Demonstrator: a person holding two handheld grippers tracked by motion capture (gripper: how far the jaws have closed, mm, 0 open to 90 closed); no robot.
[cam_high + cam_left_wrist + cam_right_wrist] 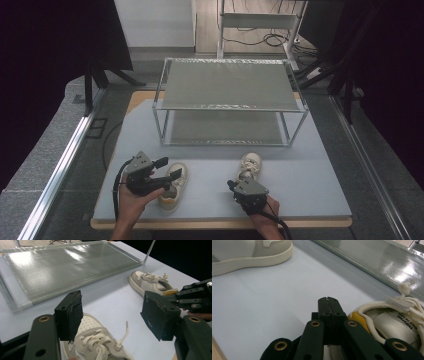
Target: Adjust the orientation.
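Two cream sneakers lie on the pale blue table top [310, 180]. The left sneaker [172, 190] rests under my left gripper [169, 168], whose jaws stand wide apart on either side of its laces [100, 345] without touching. In the left gripper view my left gripper [113, 312] is open above that shoe. The right sneaker [250, 164] lies toe toward the rack, its yellow-lined heel [358, 317] just beside my right gripper [328, 301]. That gripper's jaws are pressed together with nothing between them. In the high view my right gripper [236, 183] sits right behind that heel.
A two-tier metal-framed rack [230, 85] with grey shelves stands across the back of the table, and its lower shelf [62, 267] is close ahead of both shoes. The table's front edge [220, 222] runs just behind my hands. Bare surface lies right of the right sneaker.
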